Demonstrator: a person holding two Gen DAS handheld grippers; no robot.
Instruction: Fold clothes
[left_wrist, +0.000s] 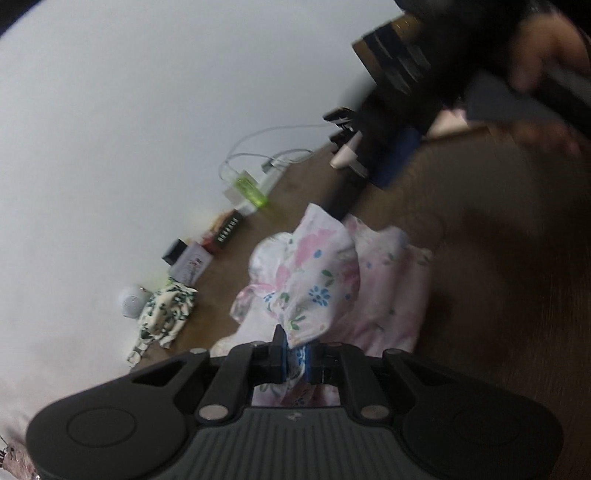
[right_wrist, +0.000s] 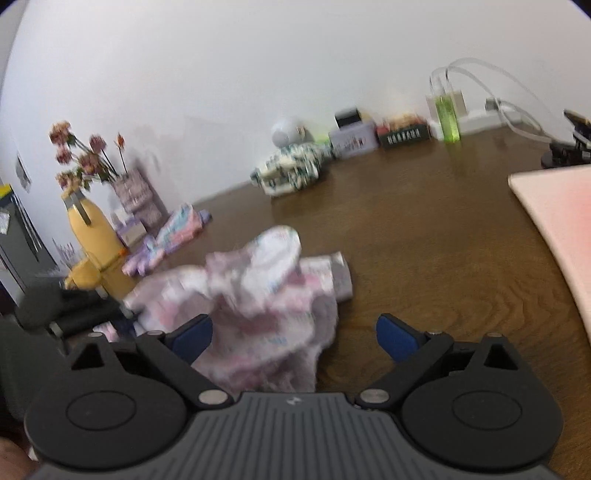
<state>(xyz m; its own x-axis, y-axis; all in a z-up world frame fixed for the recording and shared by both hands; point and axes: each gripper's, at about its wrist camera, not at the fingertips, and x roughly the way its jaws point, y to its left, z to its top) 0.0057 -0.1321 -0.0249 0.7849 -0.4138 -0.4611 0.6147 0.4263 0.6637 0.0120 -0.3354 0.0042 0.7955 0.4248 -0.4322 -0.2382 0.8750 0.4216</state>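
left gripper (left_wrist: 295, 356) pinching the floral garment (left_wrist: 314, 280), right gripper (right_wrist: 293, 338) spread wide over it; green-print cloth (right_wrist: 291, 168), yellow vase (right_wrist: 98, 240) and boxes (right_wrist: 352, 140) along the far wall.

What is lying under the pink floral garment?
The pink floral garment lies on the brown wooden table; only bare wood shows around it. Anything directly beneath its folds is covered and cannot be seen.

The garment (right_wrist: 258, 295) lies on the counter (right_wrist: 424, 240), just beyond the right gripper (right_wrist: 293, 338). Far behind it, a second bundle of cloth (right_wrist: 291, 168) sits near the wall, with small boxes (right_wrist: 354, 140) and a bottle (right_wrist: 448, 118) to its right. A vase of flowers (right_wrist: 92, 229) stands at the left, a board (right_wrist: 554, 229) at the right.
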